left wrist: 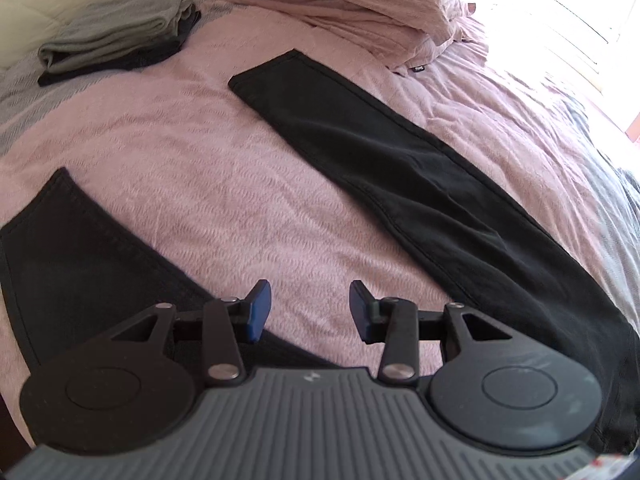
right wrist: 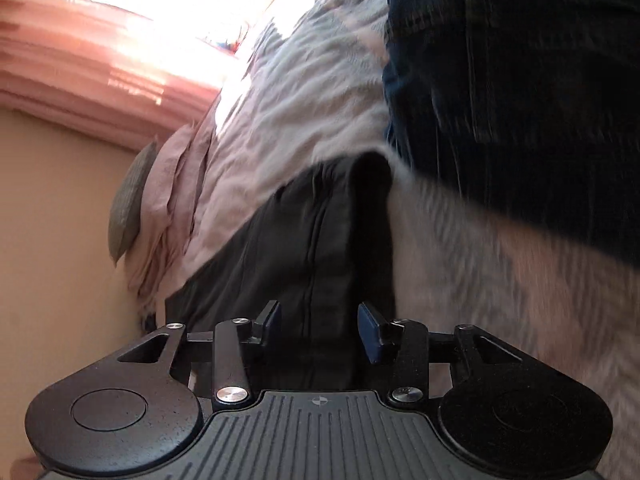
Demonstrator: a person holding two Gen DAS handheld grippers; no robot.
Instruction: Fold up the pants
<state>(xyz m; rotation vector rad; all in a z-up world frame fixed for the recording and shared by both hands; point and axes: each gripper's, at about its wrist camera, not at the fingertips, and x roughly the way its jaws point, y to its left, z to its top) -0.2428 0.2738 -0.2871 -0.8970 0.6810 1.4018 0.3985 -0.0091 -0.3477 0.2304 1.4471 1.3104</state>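
From the left wrist we look down on a bed covered with a pink blanket (left wrist: 208, 184). The black pants (left wrist: 400, 160) lie spread flat on it, legs splayed. One leg runs from the upper middle of the frame down to the lower right, its hem at the upper end. The other leg shows at the lower left, running down behind the gripper body. At the upper left we see a folded grey garment (left wrist: 120, 36) stacked on something darker. Across the top of the frame lies a heap of pink bedding (left wrist: 352, 4), with bright window light at the upper right. The left gripper (left wrist: 310, 310) sits at the bottom centre with its blue pads (left wrist: 258, 308) apart. Only bare blanket shows between them, and they touch nothing.

From the right wrist the picture is blurred and tilted. The right gripper (right wrist: 320, 330) is at the bottom centre, its jaws apart. A bunched part of the black pants (right wrist: 320, 236) rises through the gap between them towards the middle of the frame. We see the pads clear of the cloth, not pressing on it. A dark blue denim garment (right wrist: 520, 72) fills the upper right. Pale blanket (right wrist: 304, 92) stretches between, with a pink curtain (right wrist: 92, 72) and a bright window at the upper left.
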